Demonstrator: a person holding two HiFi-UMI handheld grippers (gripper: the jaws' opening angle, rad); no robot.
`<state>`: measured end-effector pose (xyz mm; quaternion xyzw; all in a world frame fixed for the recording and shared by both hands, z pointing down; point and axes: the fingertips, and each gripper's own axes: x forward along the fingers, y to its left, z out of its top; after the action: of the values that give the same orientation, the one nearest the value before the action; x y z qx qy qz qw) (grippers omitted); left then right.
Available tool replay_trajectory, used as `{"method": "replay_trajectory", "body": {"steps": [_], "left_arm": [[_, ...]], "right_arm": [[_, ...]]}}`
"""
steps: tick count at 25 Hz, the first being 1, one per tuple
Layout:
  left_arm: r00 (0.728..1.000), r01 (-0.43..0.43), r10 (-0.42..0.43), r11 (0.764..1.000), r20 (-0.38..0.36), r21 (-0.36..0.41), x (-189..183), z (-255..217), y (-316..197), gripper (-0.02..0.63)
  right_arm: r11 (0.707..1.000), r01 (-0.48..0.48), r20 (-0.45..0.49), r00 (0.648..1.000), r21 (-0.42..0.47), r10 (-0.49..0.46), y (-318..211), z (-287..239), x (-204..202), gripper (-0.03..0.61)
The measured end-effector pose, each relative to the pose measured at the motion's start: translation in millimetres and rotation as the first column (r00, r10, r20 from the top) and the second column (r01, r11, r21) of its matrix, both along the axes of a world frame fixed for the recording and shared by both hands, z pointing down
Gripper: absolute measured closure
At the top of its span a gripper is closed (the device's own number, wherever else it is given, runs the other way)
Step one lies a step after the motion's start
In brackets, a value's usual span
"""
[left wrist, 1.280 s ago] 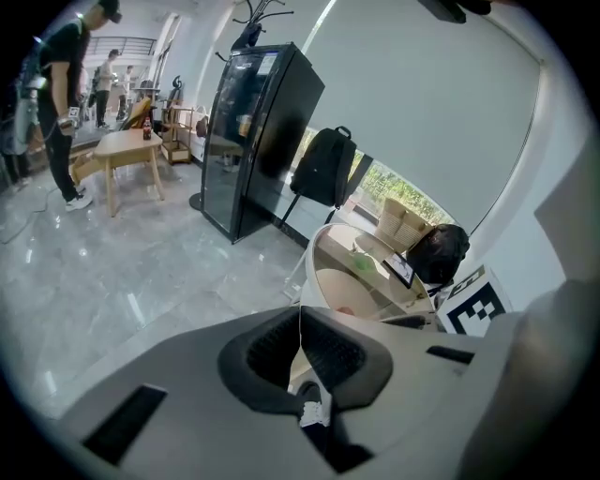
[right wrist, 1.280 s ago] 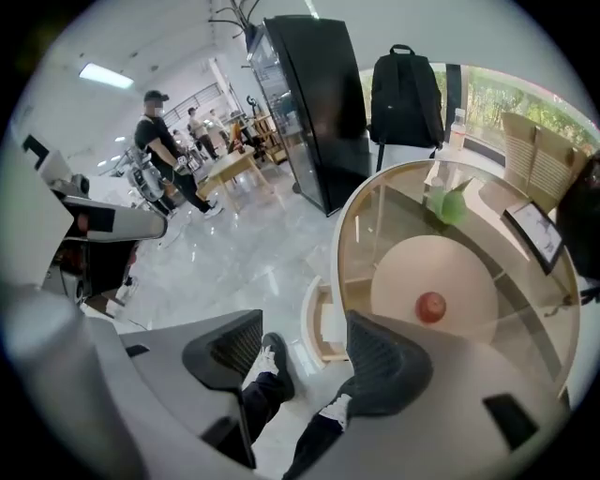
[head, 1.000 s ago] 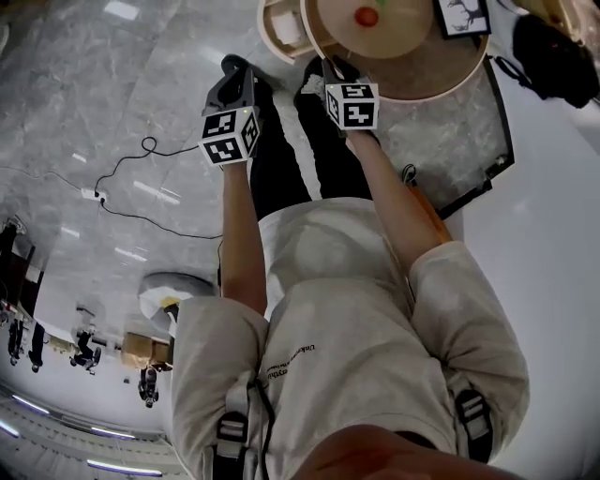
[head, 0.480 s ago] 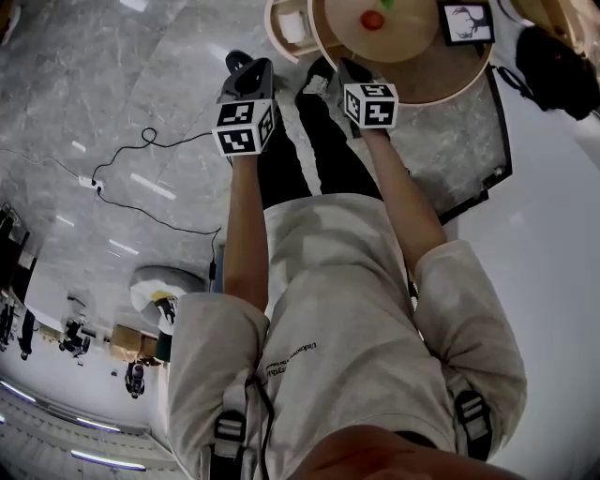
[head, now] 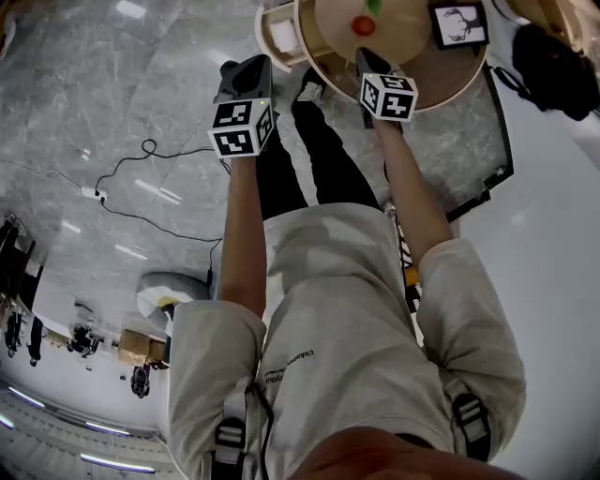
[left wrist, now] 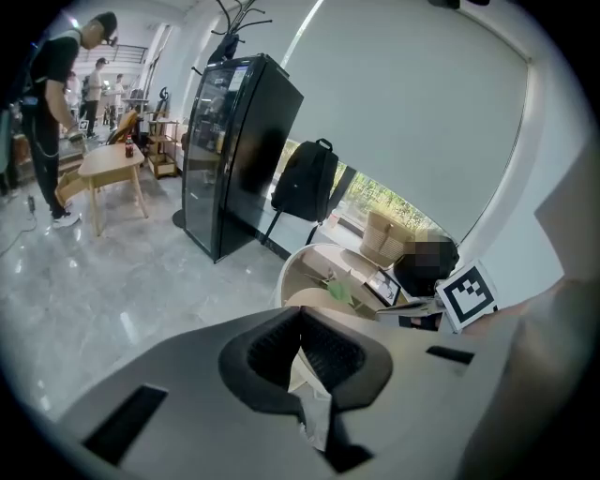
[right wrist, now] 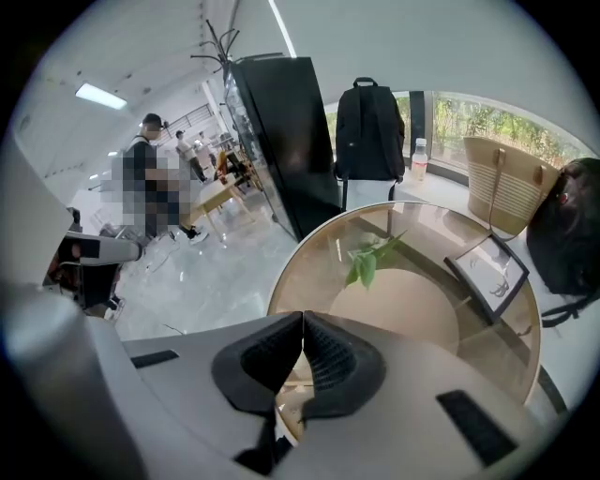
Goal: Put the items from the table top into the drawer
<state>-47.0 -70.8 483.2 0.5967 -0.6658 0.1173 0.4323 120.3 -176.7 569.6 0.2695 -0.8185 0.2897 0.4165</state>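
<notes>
Movement toward the table is what has changed: against the head view of a moment ago, both of our hands have carried forward, and the right gripper (right wrist: 302, 326) now reaches over the near rim of the round, glass-topped table with its pale wooden inner disc (right wrist: 427, 225), where before it stopped short of that rim. Its jaws are pressed together with nothing between them. The left gripper (left wrist: 302, 323), off to the side and short of the table, has its jaws closed as well, and we can make out no item pinched there. We judge this to be the approach, with no item picked up yet, so the right jaws would have to part before anything can be taken. The items all sit on the table top: a small red round thing (head: 363, 25) closest to the right gripper, a green leafy sprig (right wrist: 368, 261) just beyond it, and a black-framed picture of a deer (head: 457, 23) toward the right side. The pale rounded box (head: 281, 33) beside the table's left edge looks to us like the open drawer, white inside — we cannot see that it holds anything
</notes>
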Motion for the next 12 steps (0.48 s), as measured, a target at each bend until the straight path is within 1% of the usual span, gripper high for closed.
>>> {"method": "replay_trajectory", "body": {"steps": [6, 9, 12], "left_arm": [[0.998, -0.053, 0.054, 0.998, -0.026, 0.033, 15.7, 24.2, -53.5, 0.592], [0.995, -0.1, 0.1, 0.995, -0.023, 0.028, 23.9, 46.9, -79.2, 0.592], [0.991, -0.129, 0.13, 0.991, -0.032, 0.021, 31.3, 58.7, -94.2, 0.592]], "right_arm": [[0.999, -0.041, 0.007, 0.999, 0.011, 0.041, -57.2, 21.1, 8.1, 0.543], [0.998, -0.067, -0.002, 0.998, 0.007, 0.067, -82.8, 42.3, 10.2, 0.543], [0.995, -0.094, -0.01, 0.996, -0.012, 0.094, -98.4, 57.3, 13.5, 0.54]]}}
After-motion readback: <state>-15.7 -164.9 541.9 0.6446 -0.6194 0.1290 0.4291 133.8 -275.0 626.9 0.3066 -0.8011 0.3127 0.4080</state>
